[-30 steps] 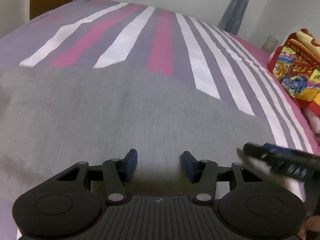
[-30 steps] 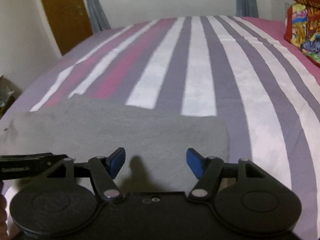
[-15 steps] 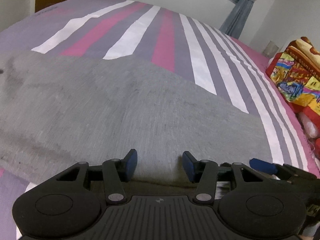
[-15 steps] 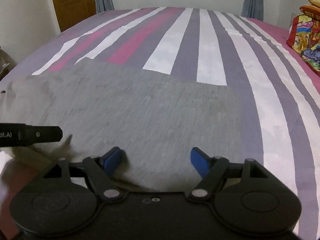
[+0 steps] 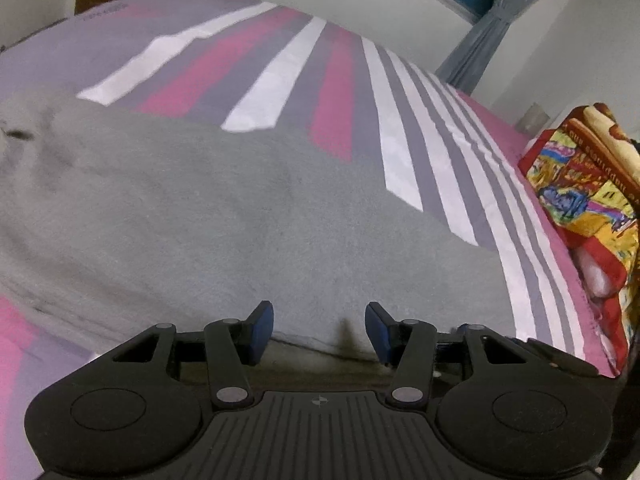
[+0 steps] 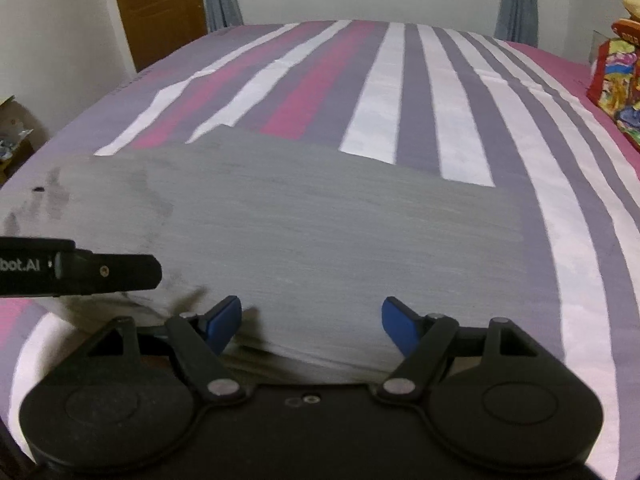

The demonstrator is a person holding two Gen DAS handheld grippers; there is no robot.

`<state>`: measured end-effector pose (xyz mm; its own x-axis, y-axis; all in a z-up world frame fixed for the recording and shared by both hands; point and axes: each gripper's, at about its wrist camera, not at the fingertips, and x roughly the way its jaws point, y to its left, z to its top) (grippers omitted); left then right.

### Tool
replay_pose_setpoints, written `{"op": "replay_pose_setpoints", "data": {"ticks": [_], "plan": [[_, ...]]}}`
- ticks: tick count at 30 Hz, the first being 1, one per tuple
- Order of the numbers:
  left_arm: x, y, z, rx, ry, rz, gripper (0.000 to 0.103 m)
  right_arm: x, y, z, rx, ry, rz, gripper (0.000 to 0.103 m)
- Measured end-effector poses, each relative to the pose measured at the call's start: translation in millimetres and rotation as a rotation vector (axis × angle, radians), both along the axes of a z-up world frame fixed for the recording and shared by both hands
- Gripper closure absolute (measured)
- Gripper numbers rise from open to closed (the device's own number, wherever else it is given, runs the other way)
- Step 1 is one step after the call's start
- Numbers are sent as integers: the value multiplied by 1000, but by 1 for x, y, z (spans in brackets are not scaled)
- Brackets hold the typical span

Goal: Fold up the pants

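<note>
Since a second ago both views have pulled back toward the near edge, so more of the flat grey fabric pants (image 5: 224,216) (image 6: 320,232) shows, spread across the near half of the purple, pink and white striped bed (image 5: 352,80) (image 6: 460,92). The left tongs (image 5: 319,322) stand spread at the pants' near edge, holding nothing; the right tongs (image 6: 311,322) likewise. A colourful printed pillow (image 5: 584,184) lies far right; a brown wooden door (image 6: 158,4) stands far left.
</note>
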<state>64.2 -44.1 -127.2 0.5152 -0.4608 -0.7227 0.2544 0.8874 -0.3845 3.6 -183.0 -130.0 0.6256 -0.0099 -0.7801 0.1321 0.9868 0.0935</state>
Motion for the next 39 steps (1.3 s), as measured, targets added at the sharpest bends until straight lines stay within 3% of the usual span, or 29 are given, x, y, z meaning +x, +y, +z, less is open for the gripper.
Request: {"op": "replay_pose_setpoints", "data": {"ticks": [5,19,23,26,34,39], "plan": [[-1,30,9,5,-22,35,36,7,18,8,-2,-15,29,24],[11,147,-17,14,42,293,35,30,28,9,-11,-38,11,21],[14,168,-26,-5,61,358,35,40,34,4,-26,-39,26,16],[17,180,-35,-24,96,407,35,44,40,-19,-52,37,67,16],[17,207,-55,-70,124,534,35,32,28,-4,21,-23,49,17],[32,214,-70,-135,134,562,29,39,33,-15,17,-1,66,15]]}}
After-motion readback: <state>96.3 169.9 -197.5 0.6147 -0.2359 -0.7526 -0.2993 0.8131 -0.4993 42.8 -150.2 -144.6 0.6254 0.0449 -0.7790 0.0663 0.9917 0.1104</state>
